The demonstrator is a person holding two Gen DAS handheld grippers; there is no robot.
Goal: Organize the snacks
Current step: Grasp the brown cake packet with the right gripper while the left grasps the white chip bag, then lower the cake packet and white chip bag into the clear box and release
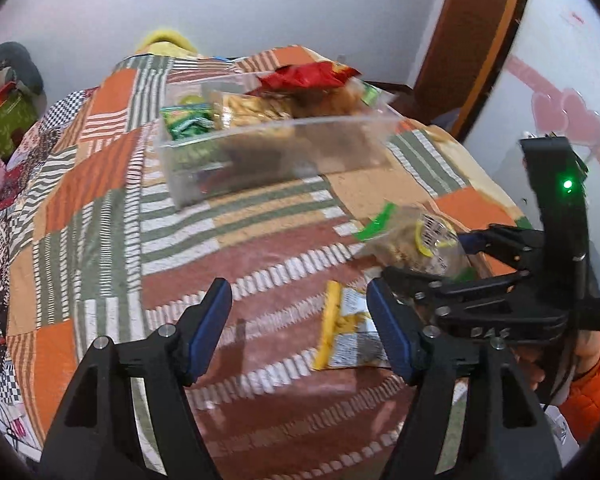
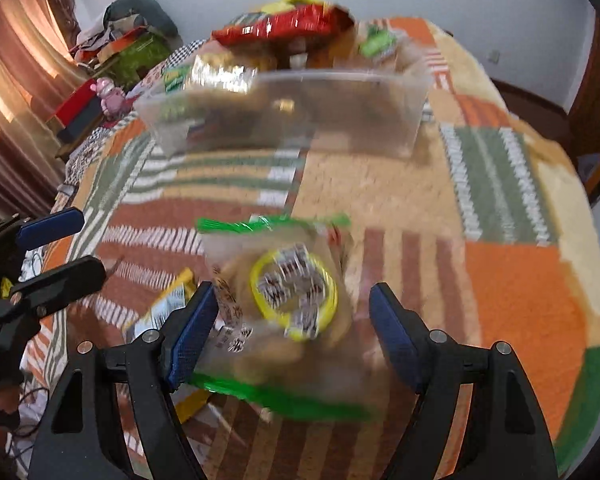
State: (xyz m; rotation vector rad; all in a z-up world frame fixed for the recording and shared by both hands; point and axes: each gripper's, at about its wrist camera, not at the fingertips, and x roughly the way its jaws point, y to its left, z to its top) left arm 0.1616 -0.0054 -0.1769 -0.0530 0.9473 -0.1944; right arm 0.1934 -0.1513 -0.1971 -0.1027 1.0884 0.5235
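A clear plastic bin point(image 1: 276, 148) point(image 2: 288, 116) holds several snack packs, a red bag point(image 1: 304, 76) point(image 2: 284, 26) on top. A clear snack bag with green edges and a yellow-ringed label point(image 2: 292, 296) point(image 1: 416, 240) lies on the quilt. My right gripper point(image 2: 294, 332) is open, its jaws standing on either side of this bag. My left gripper point(image 1: 300, 320) is open and empty over the quilt. A yellow-edged snack pack point(image 1: 348, 324) point(image 2: 164, 304) lies just inside its right finger. The right gripper also shows in the left wrist view point(image 1: 440, 260).
A patchwork quilt point(image 1: 100, 200) point(image 2: 500, 280) covers the bed. Clutter, a pink toy point(image 2: 110, 96) and boxes sit beyond the bed's left side. A brown door frame point(image 1: 472, 40) stands at the right. The left gripper's fingers point(image 2: 52, 228) enter the right wrist view at the left.
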